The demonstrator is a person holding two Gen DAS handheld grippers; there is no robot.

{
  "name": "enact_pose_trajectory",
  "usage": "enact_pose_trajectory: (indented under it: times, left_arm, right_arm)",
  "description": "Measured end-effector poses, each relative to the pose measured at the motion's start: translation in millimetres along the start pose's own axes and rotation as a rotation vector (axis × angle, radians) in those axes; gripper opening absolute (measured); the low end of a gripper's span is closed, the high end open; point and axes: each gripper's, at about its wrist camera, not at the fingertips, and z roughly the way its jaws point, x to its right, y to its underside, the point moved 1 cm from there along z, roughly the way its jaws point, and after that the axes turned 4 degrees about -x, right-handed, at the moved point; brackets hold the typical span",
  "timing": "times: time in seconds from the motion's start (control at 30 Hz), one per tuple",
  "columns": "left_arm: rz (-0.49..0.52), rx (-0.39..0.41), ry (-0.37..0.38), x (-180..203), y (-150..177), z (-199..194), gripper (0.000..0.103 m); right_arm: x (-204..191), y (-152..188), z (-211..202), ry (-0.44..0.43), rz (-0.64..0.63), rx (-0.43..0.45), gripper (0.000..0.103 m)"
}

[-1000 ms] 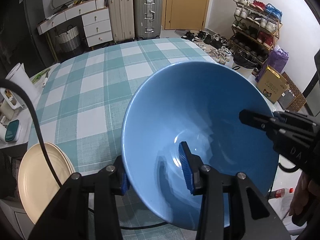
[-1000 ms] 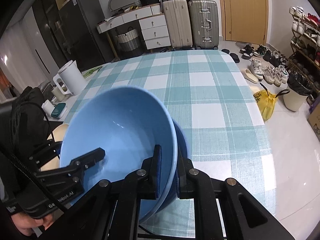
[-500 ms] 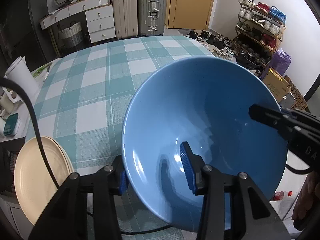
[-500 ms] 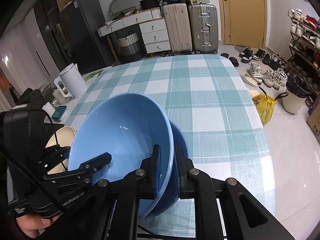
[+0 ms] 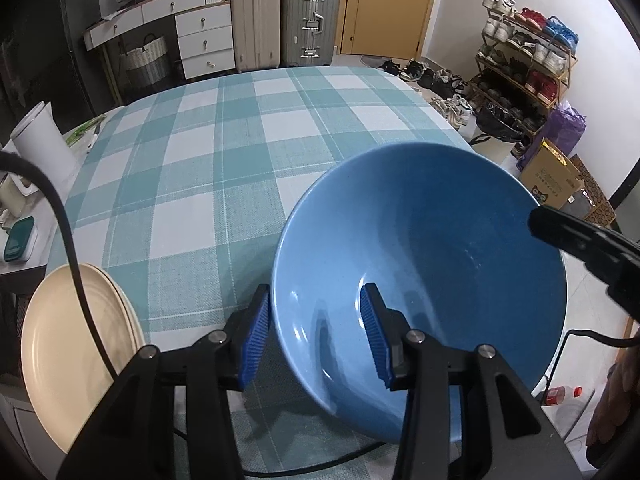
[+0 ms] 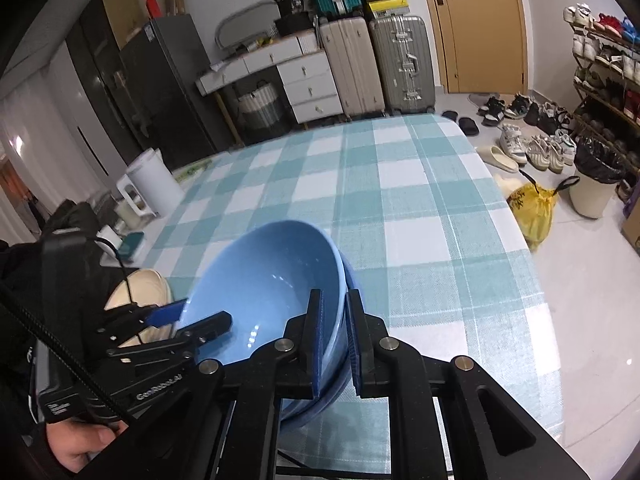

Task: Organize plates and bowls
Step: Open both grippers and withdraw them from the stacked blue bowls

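Two blue bowls sit nested, a light blue bowl point(image 6: 256, 292) inside a darker blue bowl point(image 6: 352, 280), tilted over the near edge of the checked table point(image 5: 224, 168). My right gripper point(image 6: 336, 344) is shut on both rims together, one pad inside and one outside. My left gripper point(image 5: 316, 340) straddles the opposite rim of the bowl point(image 5: 432, 264). Its outer pad is just off the wall, its inner pad hangs free inside, and the jaws stand apart. Two stacked cream plates point(image 5: 60, 360) lie at the table's near left corner.
A black cable point(image 5: 68, 240) crosses over the plates. A white kettle point(image 5: 40, 136) and a small teal case point(image 5: 18, 240) stand off the table's left side. Suitcases, drawers and a shoe rack point(image 5: 528, 64) line the room beyond. A hand point(image 6: 76, 448) holds the left gripper.
Both views have drawn back: the bowls look smaller and sit lower in frame, with more tablecloth showing. The right gripper keeps its hold on the rims throughout.
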Motion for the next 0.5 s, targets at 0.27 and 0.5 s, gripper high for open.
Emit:
enact_pose_trajectory:
  times: [0.27, 0.5]
  left_arm:
    - [-0.024, 0.077, 0.02, -4.3, -3.6, -15.4, 0.046]
    - [-0.029, 0.12, 0.0, -8.3, -2.2, -24.0, 0.046]
  right_arm:
    - [0.1, 1.0, -10.3, -0.004, 0.0, 0.061, 0.012]
    - [-10.4, 11.0, -21.4, -0.019, -0.015, 0.118, 0.025]
